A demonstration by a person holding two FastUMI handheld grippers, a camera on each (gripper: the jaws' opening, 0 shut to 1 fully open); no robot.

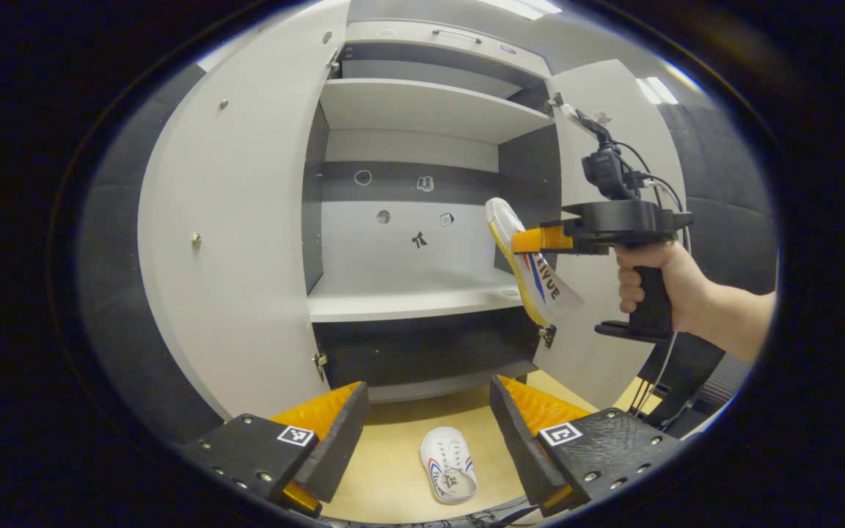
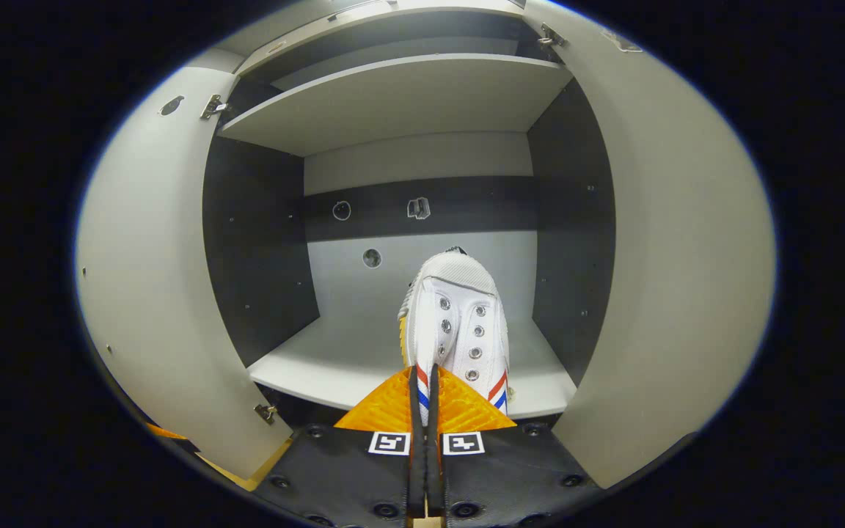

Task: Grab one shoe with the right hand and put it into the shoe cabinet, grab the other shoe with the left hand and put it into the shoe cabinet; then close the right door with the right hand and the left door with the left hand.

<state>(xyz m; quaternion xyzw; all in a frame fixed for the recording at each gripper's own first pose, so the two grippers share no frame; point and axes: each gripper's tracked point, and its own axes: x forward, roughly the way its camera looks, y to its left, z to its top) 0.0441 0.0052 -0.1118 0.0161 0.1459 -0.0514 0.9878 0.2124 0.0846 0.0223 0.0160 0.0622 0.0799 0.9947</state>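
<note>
Right gripper view: shoe [image 2: 455, 323] pinched between right gripper [image 2: 423, 396] jaws; left gripper [image 1: 426, 433] spread.

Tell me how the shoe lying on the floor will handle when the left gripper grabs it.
The shoe on the floor looks like soft canvas, so its upper will probably give under the fingers. Its twin hangs from the right gripper by a thin edge, so it is likely light, and may dangle.

Right gripper view: the heel of the held shoe [image 2: 455, 323] is hidden behind the pinched fingers [image 2: 459, 403]. Left gripper view: the right gripper [image 1: 540, 240] covers the middle of that shoe; the person's forearm [image 1: 738, 315] is cut off at the edge; stickers [image 1: 422, 183] on the cabinet's back panel are too small to identify.
</note>
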